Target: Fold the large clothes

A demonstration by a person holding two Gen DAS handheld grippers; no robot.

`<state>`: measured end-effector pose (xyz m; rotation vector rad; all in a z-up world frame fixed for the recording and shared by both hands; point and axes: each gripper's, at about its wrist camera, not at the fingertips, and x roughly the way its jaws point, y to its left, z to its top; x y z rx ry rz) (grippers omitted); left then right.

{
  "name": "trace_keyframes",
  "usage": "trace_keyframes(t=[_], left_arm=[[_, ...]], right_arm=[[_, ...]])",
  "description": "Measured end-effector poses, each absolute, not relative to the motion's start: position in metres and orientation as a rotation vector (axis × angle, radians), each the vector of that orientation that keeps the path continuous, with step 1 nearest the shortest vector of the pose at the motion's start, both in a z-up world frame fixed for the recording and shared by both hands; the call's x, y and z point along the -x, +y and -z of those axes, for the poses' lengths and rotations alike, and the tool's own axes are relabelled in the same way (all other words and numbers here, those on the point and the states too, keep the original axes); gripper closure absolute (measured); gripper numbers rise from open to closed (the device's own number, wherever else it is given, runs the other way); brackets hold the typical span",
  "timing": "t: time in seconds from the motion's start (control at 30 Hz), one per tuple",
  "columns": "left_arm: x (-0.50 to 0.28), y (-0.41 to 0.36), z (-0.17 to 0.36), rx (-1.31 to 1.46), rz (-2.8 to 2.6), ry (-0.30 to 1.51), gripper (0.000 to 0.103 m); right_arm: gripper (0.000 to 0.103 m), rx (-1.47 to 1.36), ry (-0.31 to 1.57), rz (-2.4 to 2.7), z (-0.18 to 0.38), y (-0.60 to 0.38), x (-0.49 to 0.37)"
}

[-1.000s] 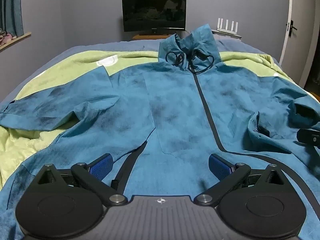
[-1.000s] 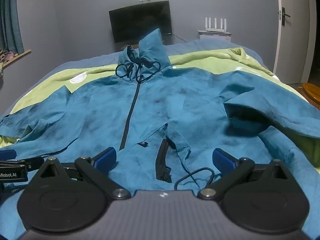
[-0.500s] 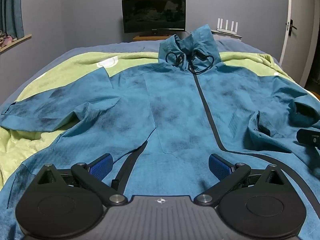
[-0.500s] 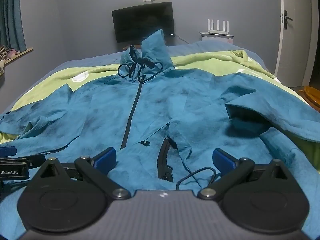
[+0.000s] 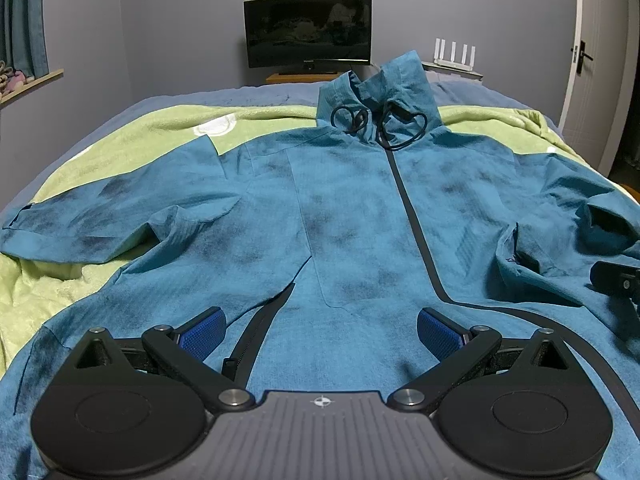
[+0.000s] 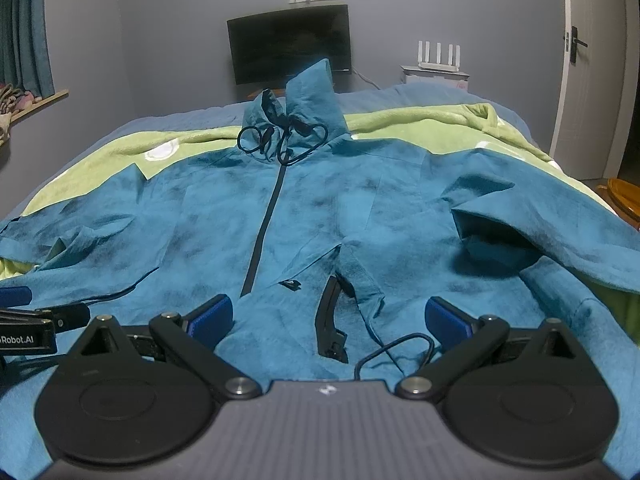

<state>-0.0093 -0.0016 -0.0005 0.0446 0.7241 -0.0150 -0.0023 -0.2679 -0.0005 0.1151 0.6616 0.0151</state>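
I see the blue jacket [image 5: 344,216] spread flat on the green blanket [image 5: 132,136], filling the middle of both frames, with its collar at the upper centre. My left gripper [image 5: 320,334] is wide released at the lower edge, grasping nothing. My right gripper [image 6: 328,320] is released too, above the hem.

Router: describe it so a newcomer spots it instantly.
Look past the bed to the grey back wall. Right of the dark monitor, near the door, sits the router. It is the only white box with four upright antennas.
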Motion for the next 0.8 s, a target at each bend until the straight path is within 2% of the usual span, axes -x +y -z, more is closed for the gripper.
trace_keyframes(t=[0.8], left_arm=[[0.01,-0.0031,0.0009,-0.043,0.012,0.724,0.0]], right_arm=[[0.0,-0.095,0.658,-0.016,-0.002,-0.2639,0.0045]])
